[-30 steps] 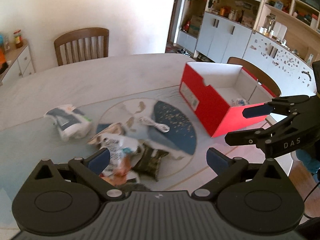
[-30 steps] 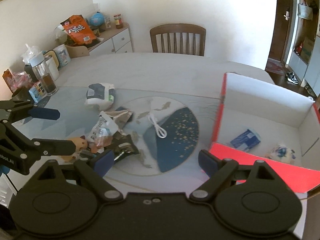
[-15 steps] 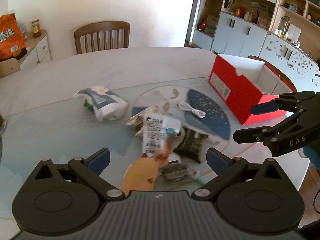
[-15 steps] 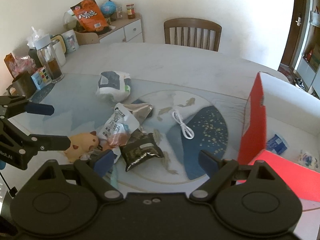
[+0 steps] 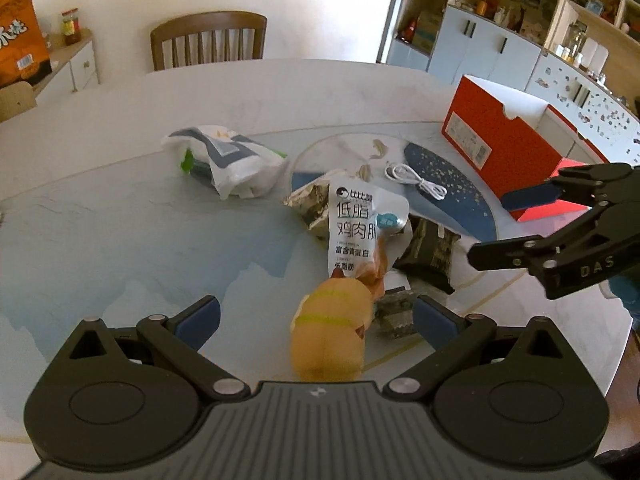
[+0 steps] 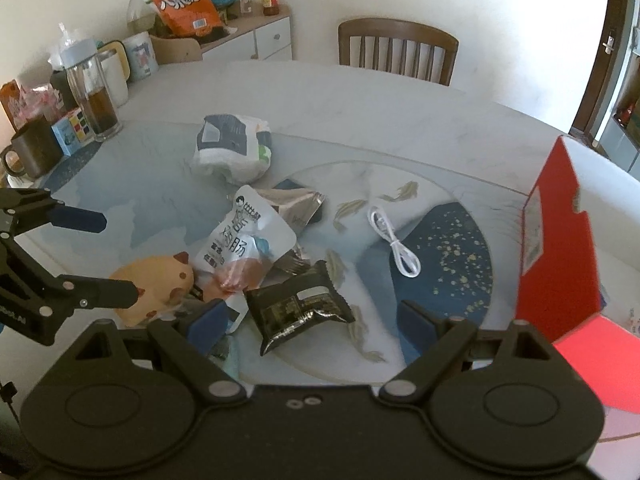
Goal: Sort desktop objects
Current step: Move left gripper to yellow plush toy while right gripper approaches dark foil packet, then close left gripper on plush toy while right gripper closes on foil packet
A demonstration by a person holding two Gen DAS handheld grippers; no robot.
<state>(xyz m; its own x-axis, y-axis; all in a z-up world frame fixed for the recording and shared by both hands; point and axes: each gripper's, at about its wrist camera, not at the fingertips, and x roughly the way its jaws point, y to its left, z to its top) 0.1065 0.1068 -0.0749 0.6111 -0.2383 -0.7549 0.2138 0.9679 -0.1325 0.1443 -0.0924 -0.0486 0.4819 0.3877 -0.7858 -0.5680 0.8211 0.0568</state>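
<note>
My left gripper (image 5: 316,314) is open, its jaws on either side of a yellow pig toy (image 5: 330,332) on the table; it also shows in the right wrist view (image 6: 116,256), where the toy (image 6: 156,284) lies by its lower finger. My right gripper (image 6: 308,322) is open and empty just above a black snack packet (image 6: 298,306). A white sausage pouch (image 5: 358,226), a silver packet (image 5: 312,204), a white cable (image 5: 416,182) and a white-blue bag (image 5: 228,160) lie nearby. A red shoebox (image 5: 508,148) stands at the right.
A wooden chair (image 5: 208,40) stands behind the round table (image 5: 280,92). In the right wrist view a glass bottle (image 6: 90,88), a dark mug (image 6: 34,150) and a cube box (image 6: 74,130) stand at the table's left. The box's red flap (image 6: 592,344) lies near my right gripper.
Both grippers have swung left, away from the shoebox and over the pile. My left gripper has closed in around the pig toy, my right over the black packet. Both stay open.
</note>
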